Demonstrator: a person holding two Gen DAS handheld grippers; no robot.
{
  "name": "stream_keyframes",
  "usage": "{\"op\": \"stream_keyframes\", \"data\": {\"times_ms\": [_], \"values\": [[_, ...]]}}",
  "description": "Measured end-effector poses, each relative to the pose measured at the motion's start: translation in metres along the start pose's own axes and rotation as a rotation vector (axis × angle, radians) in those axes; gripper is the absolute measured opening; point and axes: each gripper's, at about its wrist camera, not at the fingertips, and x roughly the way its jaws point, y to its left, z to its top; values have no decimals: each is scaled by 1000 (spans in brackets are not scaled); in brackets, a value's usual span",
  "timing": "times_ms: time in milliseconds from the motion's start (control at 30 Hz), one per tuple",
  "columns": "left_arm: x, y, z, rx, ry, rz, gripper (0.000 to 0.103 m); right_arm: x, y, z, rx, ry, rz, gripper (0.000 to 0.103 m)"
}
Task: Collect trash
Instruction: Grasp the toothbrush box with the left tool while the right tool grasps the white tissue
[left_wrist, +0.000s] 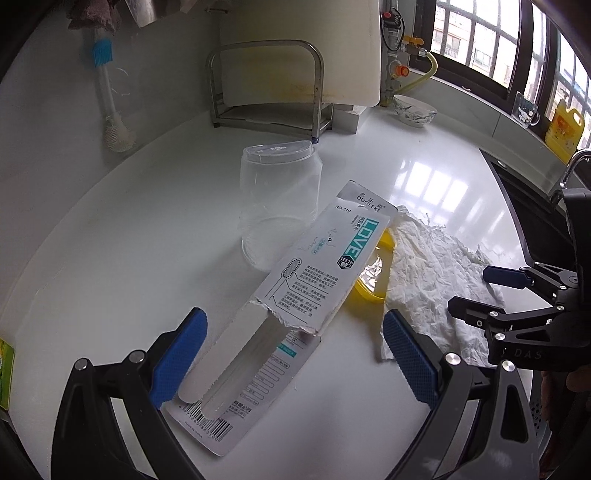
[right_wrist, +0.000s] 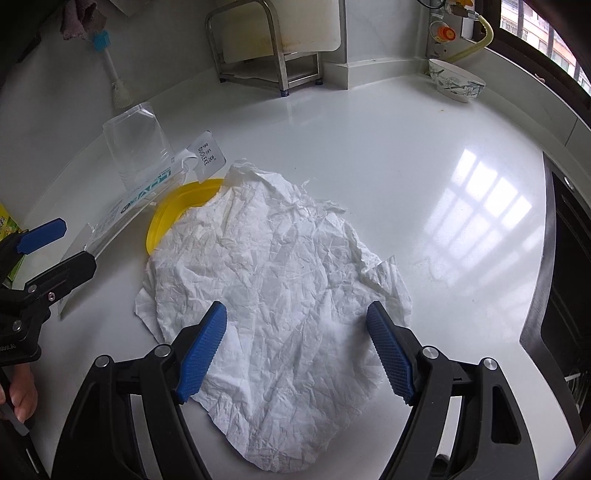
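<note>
Straddling the torn toothbrush package (left_wrist: 295, 295) on the white desk (left_wrist: 110, 221), the left gripper (left_wrist: 291, 362) gapes wide. Light, stiff card: pinch its edges. The right gripper (right_wrist: 297, 350), equally wide, brackets the soft crumpled tissue (right_wrist: 280, 280), which should bunch easily.

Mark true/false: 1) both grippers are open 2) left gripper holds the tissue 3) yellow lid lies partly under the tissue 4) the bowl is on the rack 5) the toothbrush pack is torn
1) True: left gripper and right gripper are open.
2) False: it straddles the toothbrush pack; the tissue is at the right gripper.
3) True: yellow lid is partly covered.
4) False: the bowl sits on the counter, apart from the rack.
5) True.
</note>
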Motion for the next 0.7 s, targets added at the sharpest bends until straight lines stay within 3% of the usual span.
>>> {"op": "stream_keyframes", "data": {"times_ms": [233, 400, 600, 700], "values": [[10, 1, 0, 19, 5, -11, 94, -2, 11, -7, -73, -30, -46, 73], [18, 1, -2, 40, 6, -16, 93, -6, 15, -11, -98, -47, -38, 57], [23, -2, -4, 50, 19, -18, 74, -9, 18, -11, -119, -39, -18, 38], [26, -5, -7, 57, 40, -23, 59, -10, 17, -9, -116, -31, -12, 25]]}}
